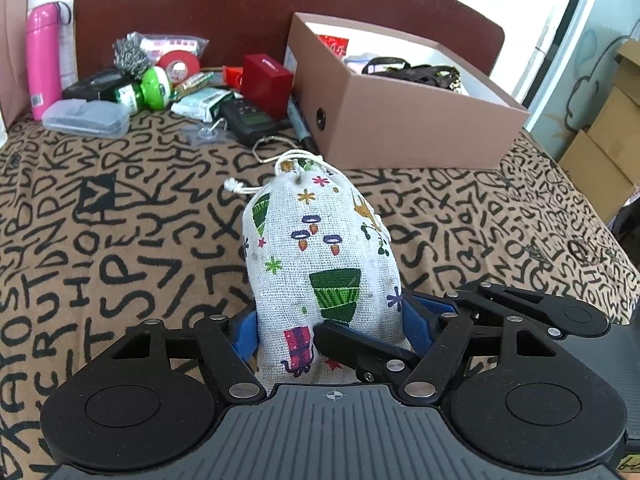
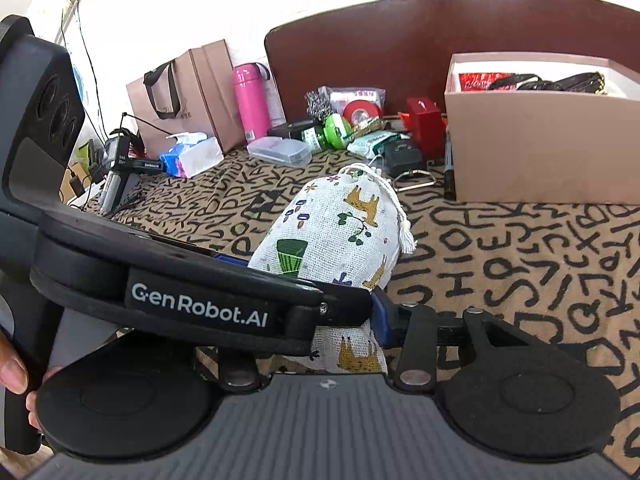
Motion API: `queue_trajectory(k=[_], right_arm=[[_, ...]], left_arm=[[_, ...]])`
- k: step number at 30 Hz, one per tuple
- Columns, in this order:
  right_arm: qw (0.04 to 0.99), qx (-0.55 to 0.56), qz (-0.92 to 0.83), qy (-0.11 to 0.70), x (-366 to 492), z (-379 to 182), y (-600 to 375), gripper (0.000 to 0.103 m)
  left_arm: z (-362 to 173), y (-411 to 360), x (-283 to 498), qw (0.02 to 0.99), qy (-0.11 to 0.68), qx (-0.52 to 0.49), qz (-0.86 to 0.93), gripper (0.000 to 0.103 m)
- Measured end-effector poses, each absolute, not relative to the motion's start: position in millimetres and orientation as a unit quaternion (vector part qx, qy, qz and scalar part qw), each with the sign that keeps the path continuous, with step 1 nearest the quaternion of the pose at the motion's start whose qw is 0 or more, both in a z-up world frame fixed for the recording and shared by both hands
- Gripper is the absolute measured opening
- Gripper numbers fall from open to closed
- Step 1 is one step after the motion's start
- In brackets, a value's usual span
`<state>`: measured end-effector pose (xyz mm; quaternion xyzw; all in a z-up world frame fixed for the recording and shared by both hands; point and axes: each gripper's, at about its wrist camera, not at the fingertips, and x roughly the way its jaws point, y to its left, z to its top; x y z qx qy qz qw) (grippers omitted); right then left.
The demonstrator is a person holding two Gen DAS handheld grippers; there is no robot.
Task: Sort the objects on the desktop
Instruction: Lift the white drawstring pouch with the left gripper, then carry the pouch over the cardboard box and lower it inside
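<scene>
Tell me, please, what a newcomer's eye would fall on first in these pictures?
First the white printed drawstring pouch at centre, clamped from both sides by the left gripper and the right gripper, above the letter-patterned cloth. Next the open cardboard box at back right, and the pink bottle standing at the far left of the clutter.

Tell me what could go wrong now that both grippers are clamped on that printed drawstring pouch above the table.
1. Both the left gripper and right gripper pinch only the lower part of the soft pouch, so it may sag or slip out.
2. Its loose cord dangles and could snag on the way.
3. The open box already holds black straps, so the pouch could land on them and sit unevenly.
</scene>
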<state>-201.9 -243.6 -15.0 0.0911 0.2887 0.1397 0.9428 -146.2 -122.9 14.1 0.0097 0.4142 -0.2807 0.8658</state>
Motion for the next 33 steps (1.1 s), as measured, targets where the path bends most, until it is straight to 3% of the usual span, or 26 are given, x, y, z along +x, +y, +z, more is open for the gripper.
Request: queue_trajectory(k=[33], right_arm=[[0.983,0.068,0.091,0.146,-203.7,67.4,-296.0,0.049]], left_arm=[[119.9,-186.6,-145.1,0.901,0.28,0.051,-0.326,0.072]])
